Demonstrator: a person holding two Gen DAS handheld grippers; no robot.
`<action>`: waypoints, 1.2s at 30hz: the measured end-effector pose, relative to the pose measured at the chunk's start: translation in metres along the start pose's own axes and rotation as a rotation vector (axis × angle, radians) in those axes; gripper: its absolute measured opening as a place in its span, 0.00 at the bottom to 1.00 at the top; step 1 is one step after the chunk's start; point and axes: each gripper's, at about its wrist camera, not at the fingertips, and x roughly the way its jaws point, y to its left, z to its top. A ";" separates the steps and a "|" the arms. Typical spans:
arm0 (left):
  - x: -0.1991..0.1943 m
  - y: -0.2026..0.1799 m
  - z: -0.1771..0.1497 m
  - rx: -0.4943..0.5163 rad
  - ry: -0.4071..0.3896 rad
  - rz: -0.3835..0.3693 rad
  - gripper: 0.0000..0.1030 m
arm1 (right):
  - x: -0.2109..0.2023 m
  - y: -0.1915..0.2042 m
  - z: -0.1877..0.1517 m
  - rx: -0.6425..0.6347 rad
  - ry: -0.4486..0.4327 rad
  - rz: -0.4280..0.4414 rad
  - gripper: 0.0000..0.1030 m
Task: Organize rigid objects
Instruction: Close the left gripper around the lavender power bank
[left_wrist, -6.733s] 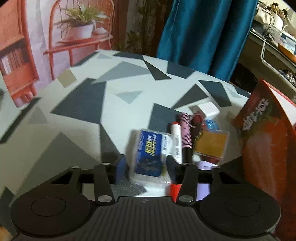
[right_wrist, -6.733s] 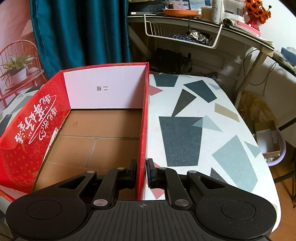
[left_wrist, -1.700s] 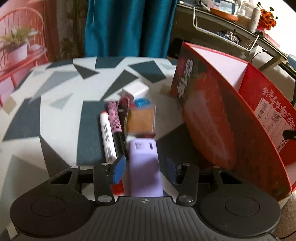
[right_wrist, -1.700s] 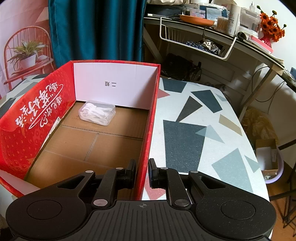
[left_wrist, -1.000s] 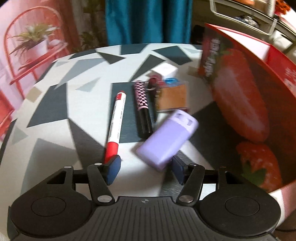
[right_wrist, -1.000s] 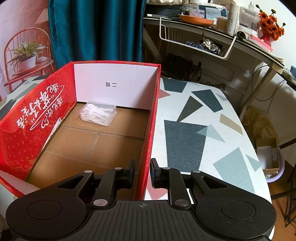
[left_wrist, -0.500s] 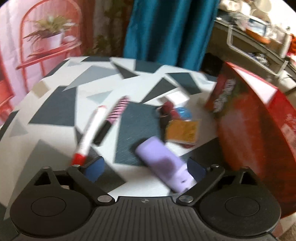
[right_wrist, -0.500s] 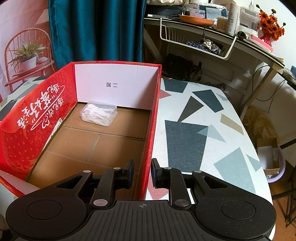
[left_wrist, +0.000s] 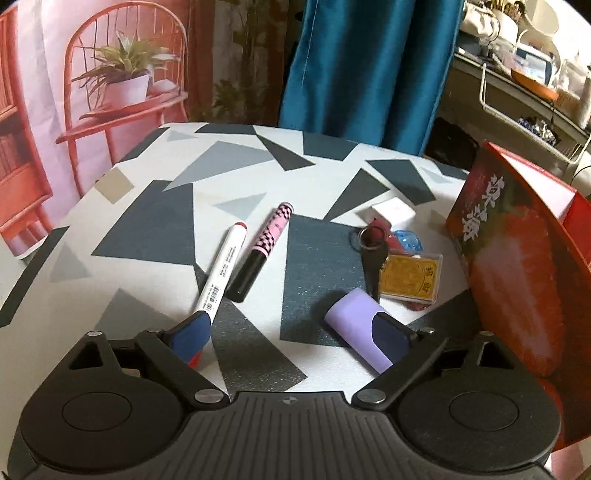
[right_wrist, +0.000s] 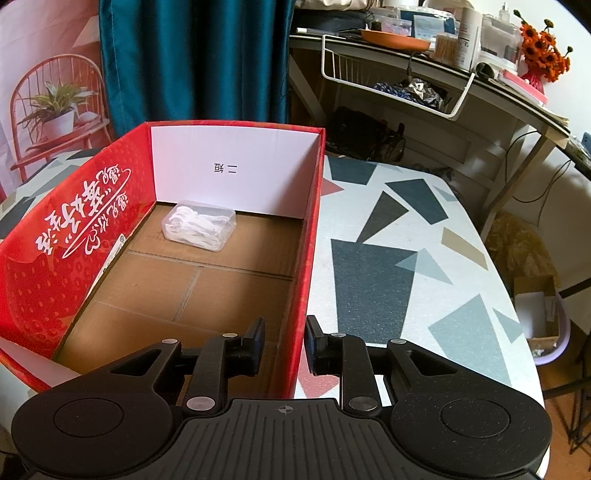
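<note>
Care is needed now: the left gripper (left_wrist: 291, 326), its jaws just opened wide and empty, should turn to straddle the purple case (left_wrist: 356, 326) lying slanted on the desk (left_wrist: 236, 158), while the right gripper (right_wrist: 284, 341) stays narrow around the red box (right_wrist: 308, 236) wall.

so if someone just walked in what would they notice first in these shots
Probably the big red strawberry-print box, open on the patterned table, with one clear plastic case at its far end and the right gripper straddling its near wall. Beside the box lies a scatter: a purple case, a white marker and a pink-and-black tube, before the wide-open left gripper.
</note>
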 end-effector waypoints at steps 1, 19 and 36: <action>-0.001 -0.002 0.000 0.015 -0.005 -0.011 0.93 | 0.000 0.000 0.000 -0.001 0.000 -0.001 0.22; 0.012 -0.063 -0.010 0.281 0.018 -0.039 0.94 | -0.001 0.000 -0.001 -0.004 0.002 0.009 0.23; 0.012 -0.049 -0.012 0.056 0.042 -0.132 0.93 | 0.000 0.001 0.000 -0.009 0.003 0.008 0.25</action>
